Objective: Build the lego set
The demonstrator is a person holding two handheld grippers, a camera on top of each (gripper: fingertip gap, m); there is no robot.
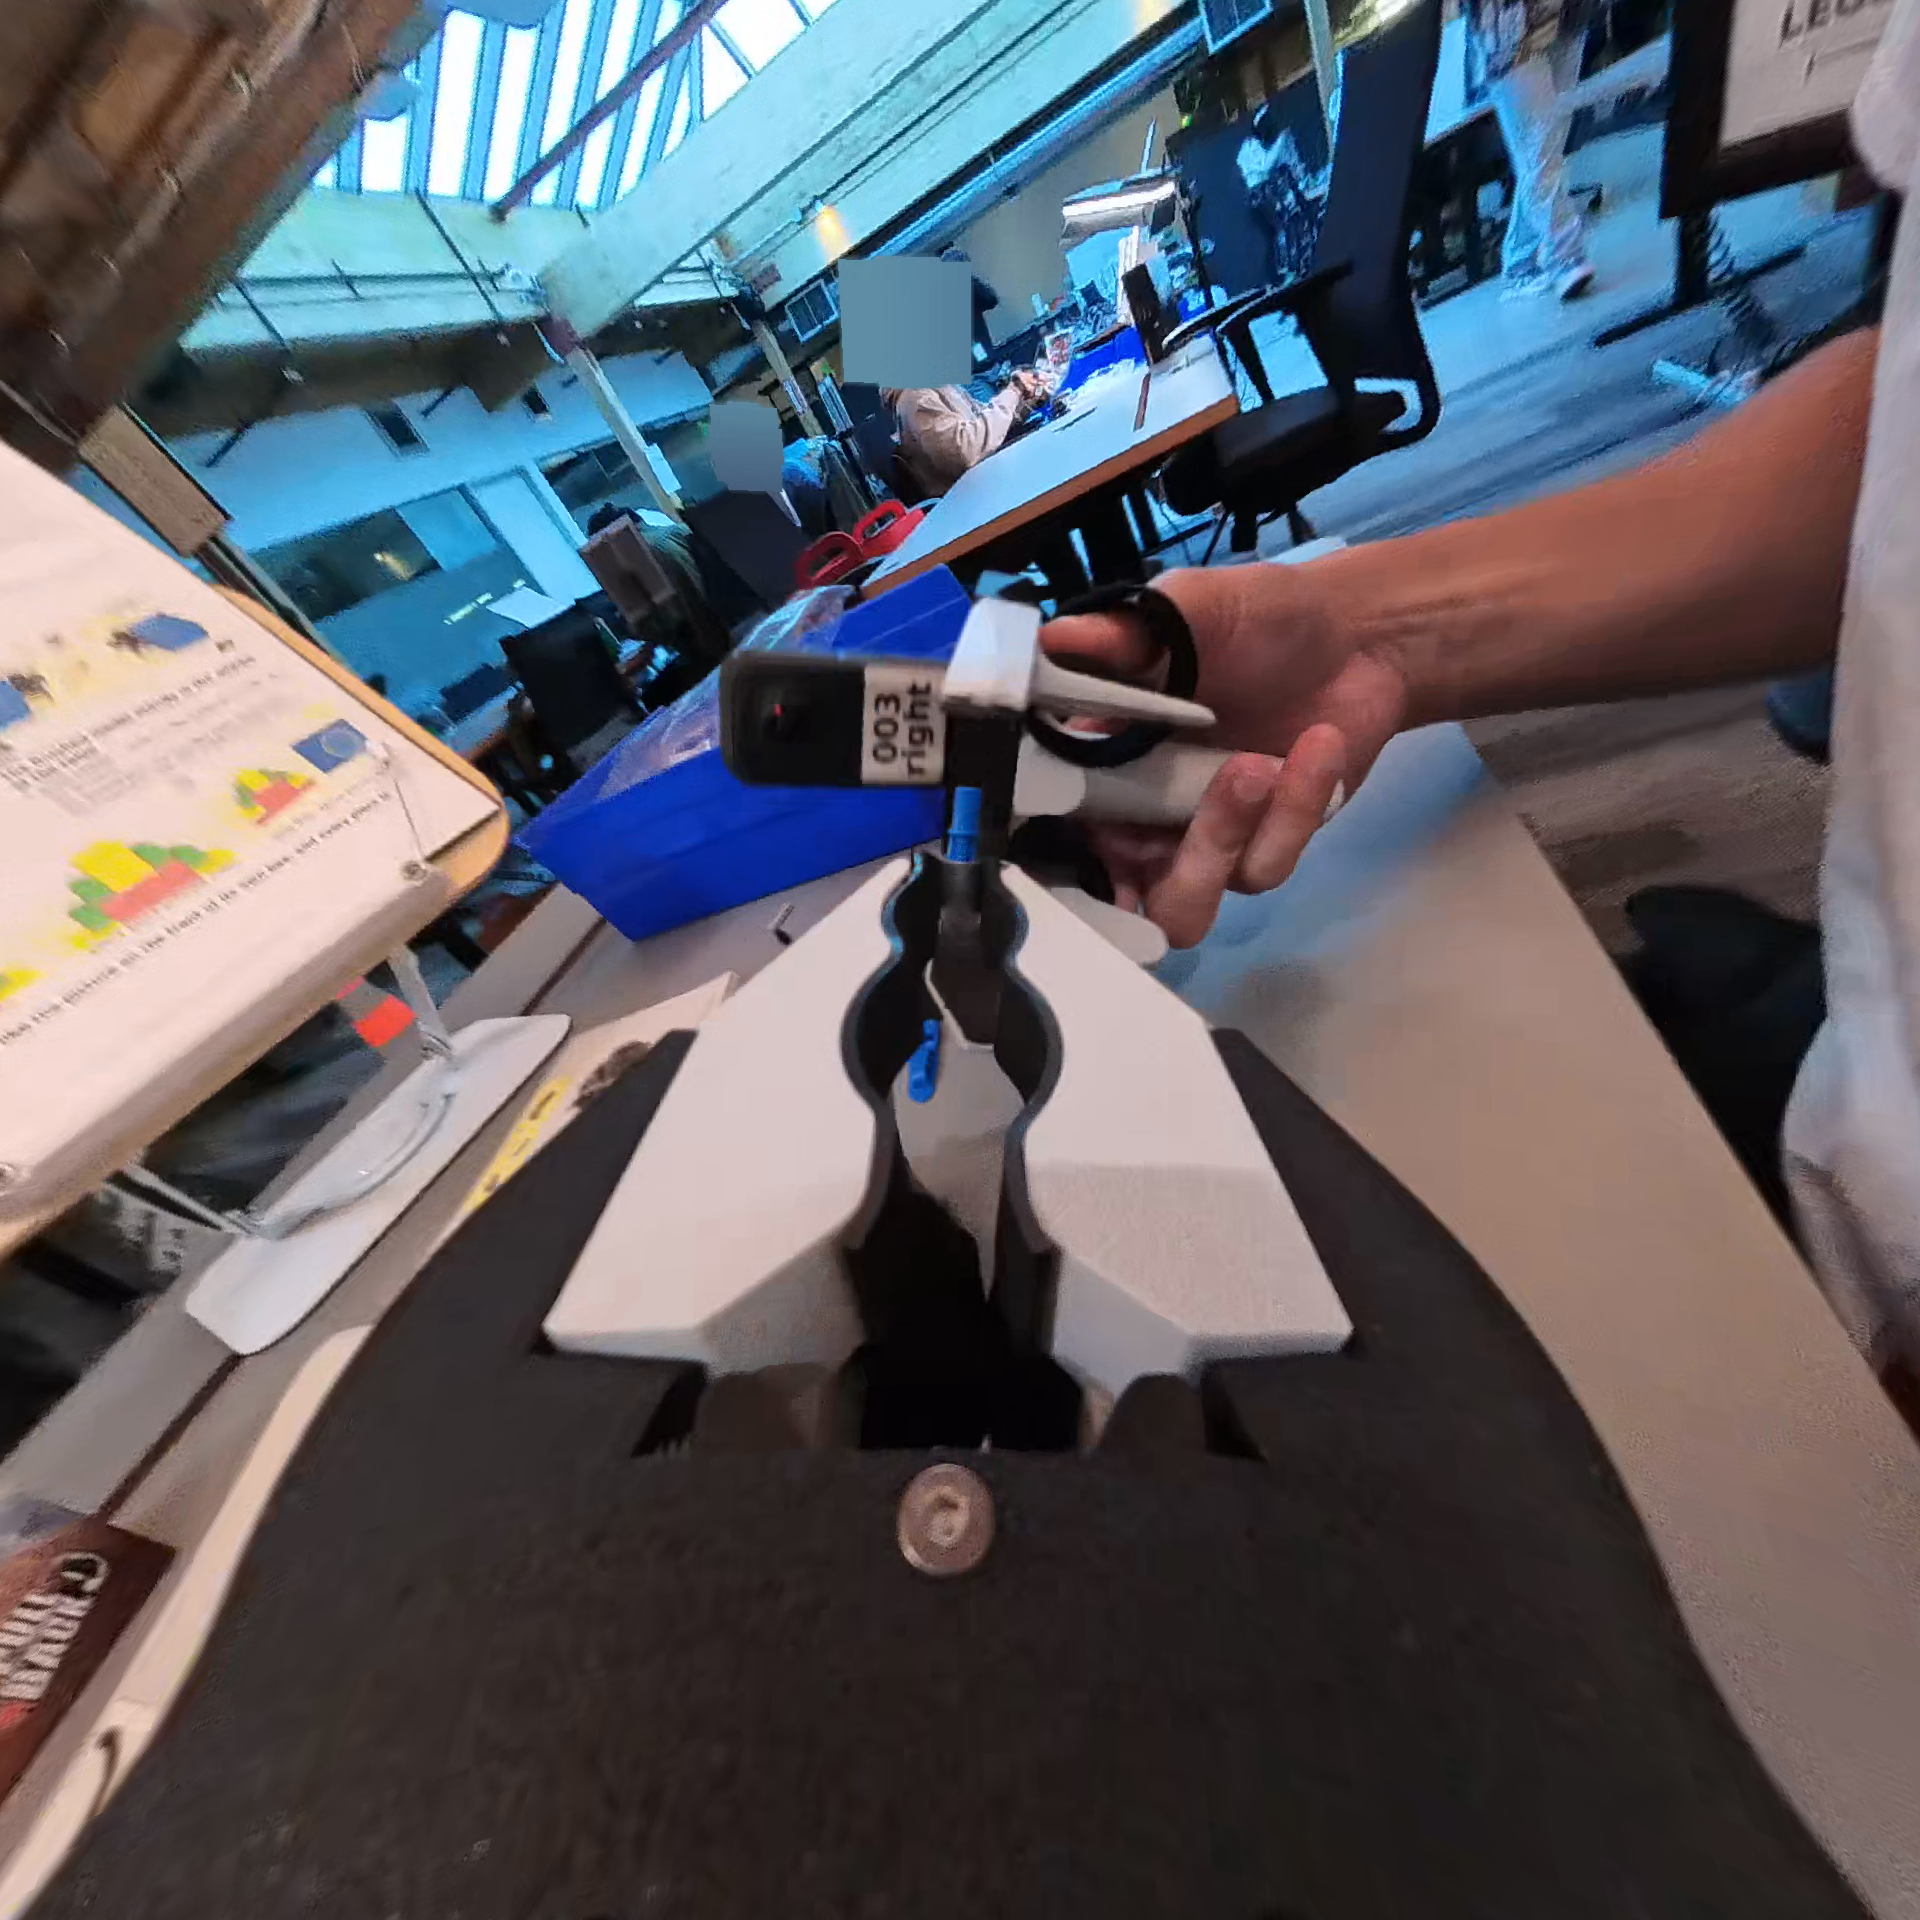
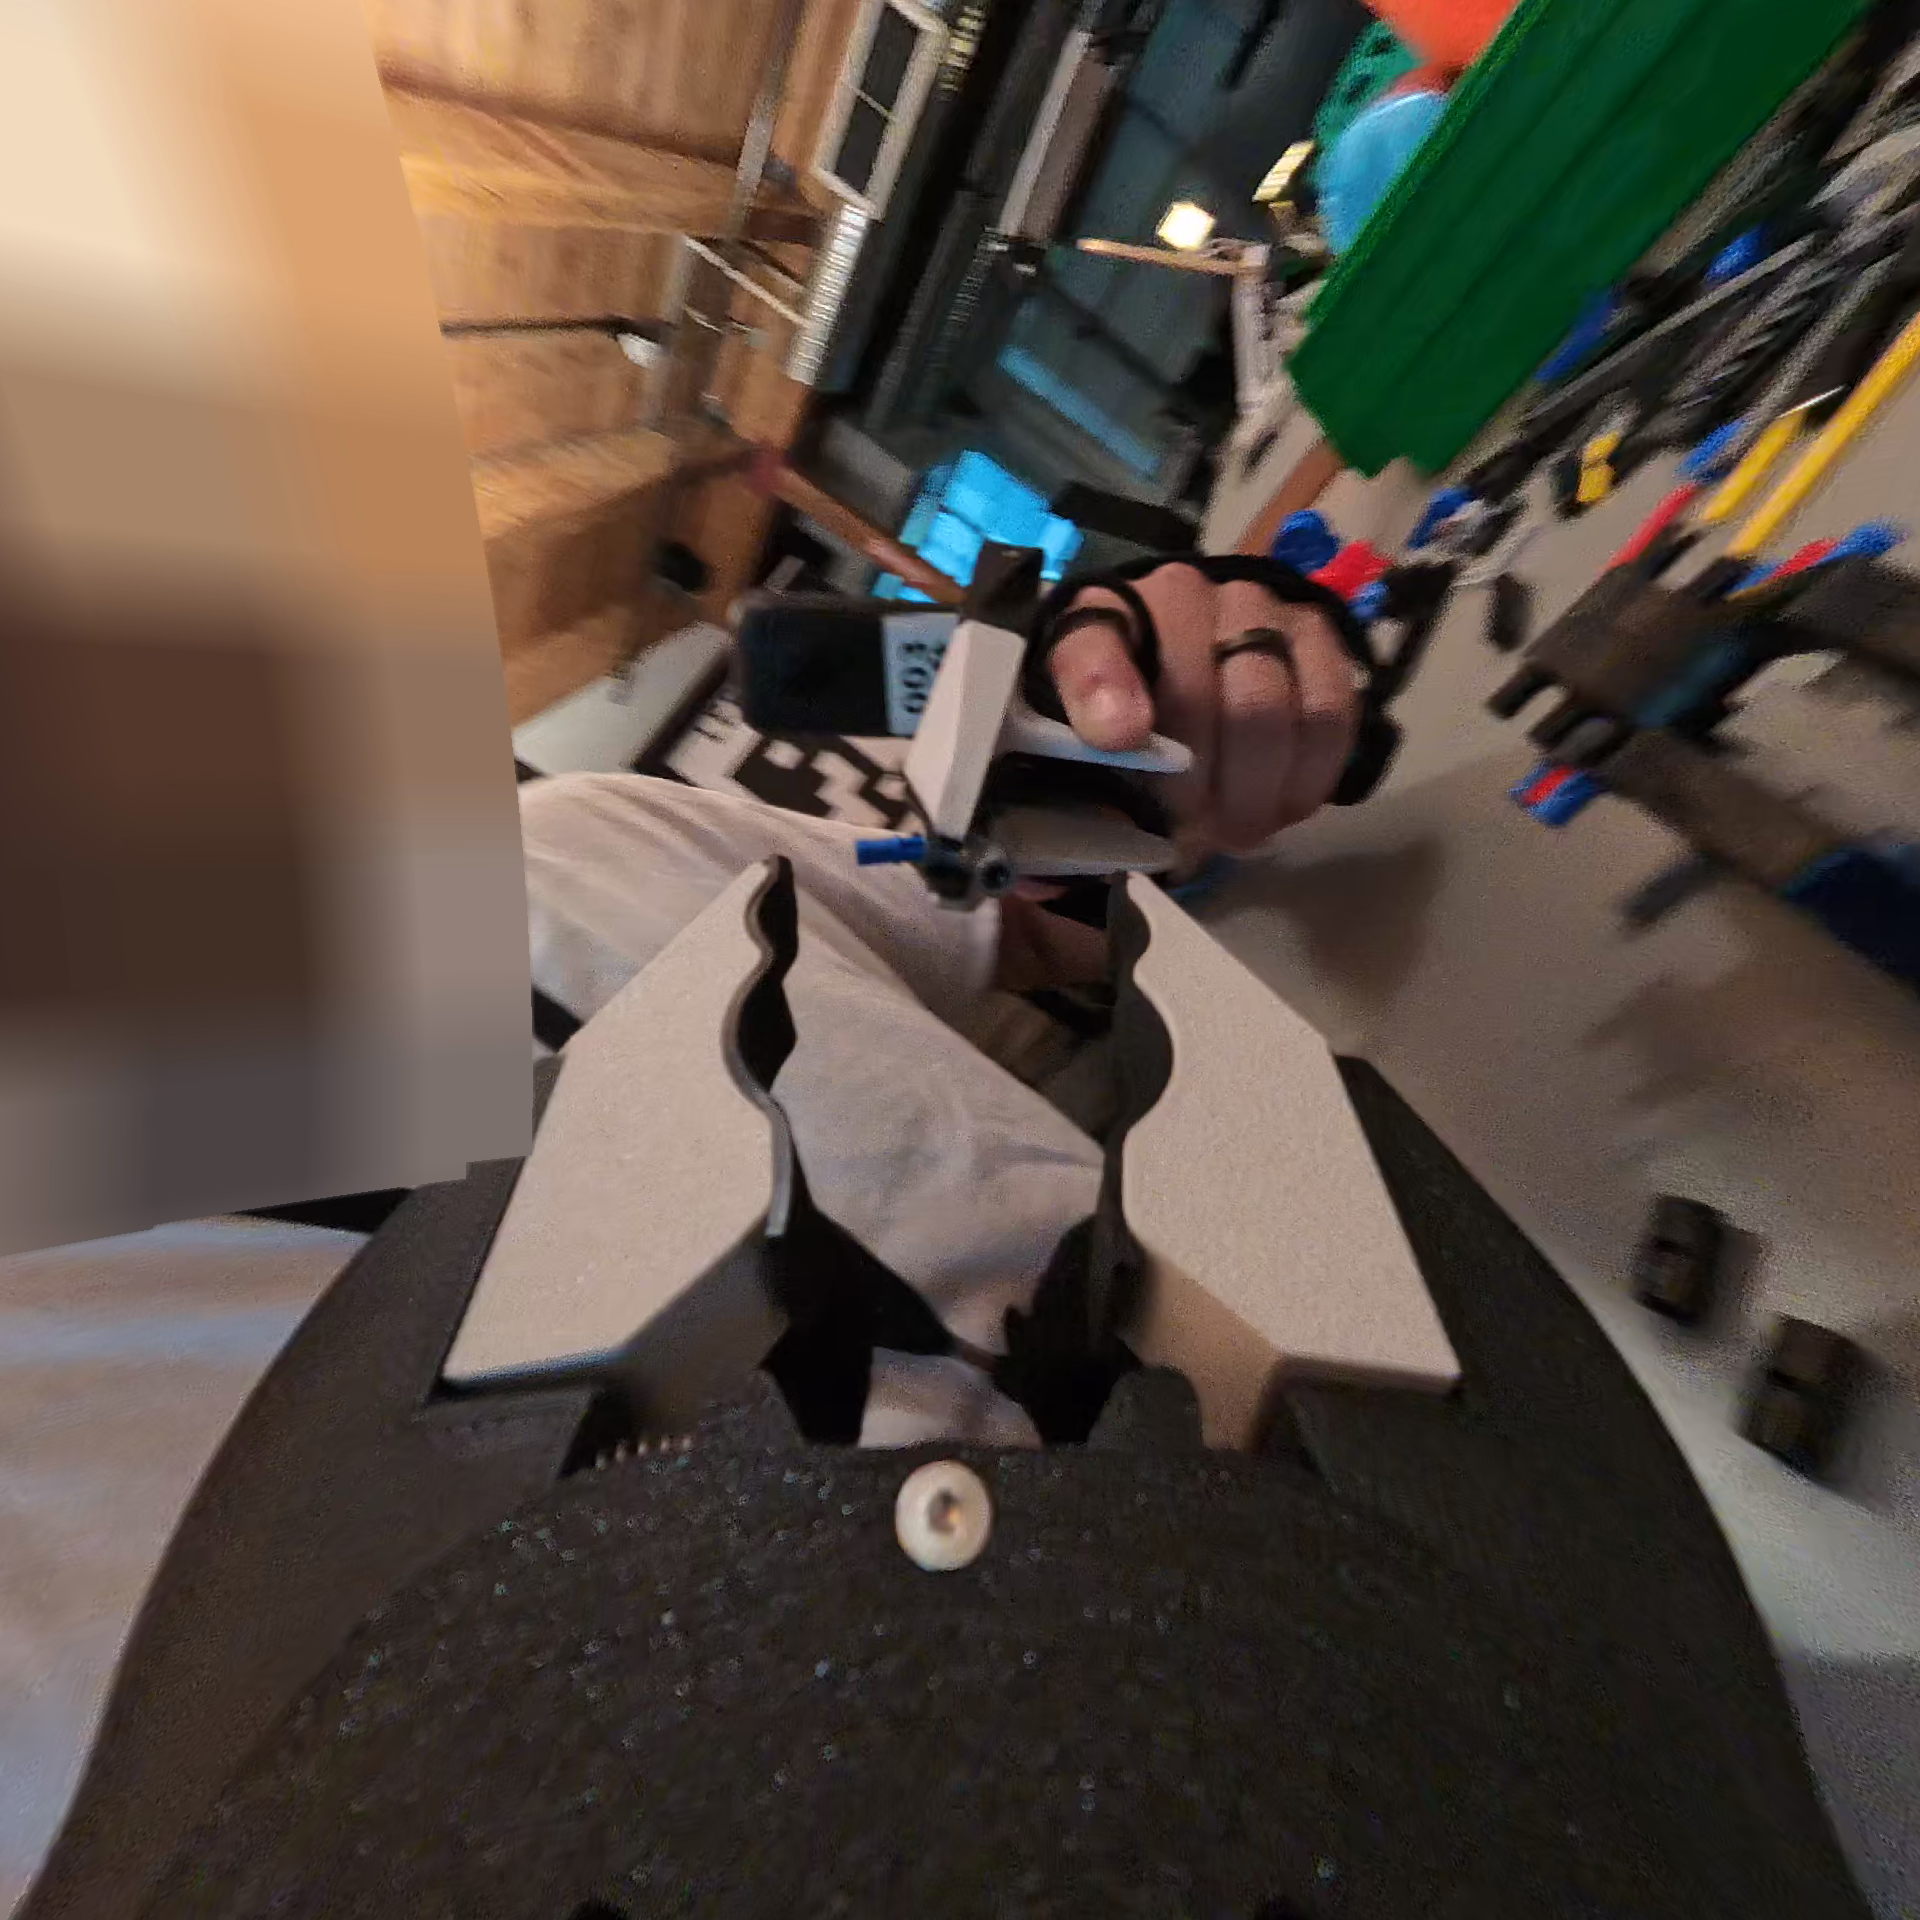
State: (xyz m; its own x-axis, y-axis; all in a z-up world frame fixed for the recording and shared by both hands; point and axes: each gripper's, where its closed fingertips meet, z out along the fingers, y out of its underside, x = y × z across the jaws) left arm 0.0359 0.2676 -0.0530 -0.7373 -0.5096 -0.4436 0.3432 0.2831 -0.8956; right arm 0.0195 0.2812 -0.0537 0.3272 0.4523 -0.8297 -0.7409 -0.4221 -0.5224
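Note:
My left gripper (image 1: pixel 956 883) is shut on a small black lego piece (image 1: pixel 968 966) with blue pins (image 1: pixel 923 1062) and holds it up above the table. In the right wrist view the same piece (image 2: pixel 971 873) shows at the left gripper's tips, with one blue pin (image 2: pixel 888 849) sticking out sideways. My right gripper (image 2: pixel 948 883) is open and empty, its jaws spread wide just short of that piece. The right gripper's camera body (image 1: pixel 831 717) and the hand holding it show just beyond the left fingers.
A blue bin (image 1: pixel 727 842) stands behind the grippers. An instruction sheet on a stand (image 1: pixel 208 831) is at the left. A dark lego assembly (image 2: pixel 1683 675), scattered coloured pieces, two small black pieces (image 2: pixel 1675 1273) and a green bin (image 2: pixel 1558 260) are on the table (image 1: pixel 1403 1039). The grippers are tip to tip, or close to it.

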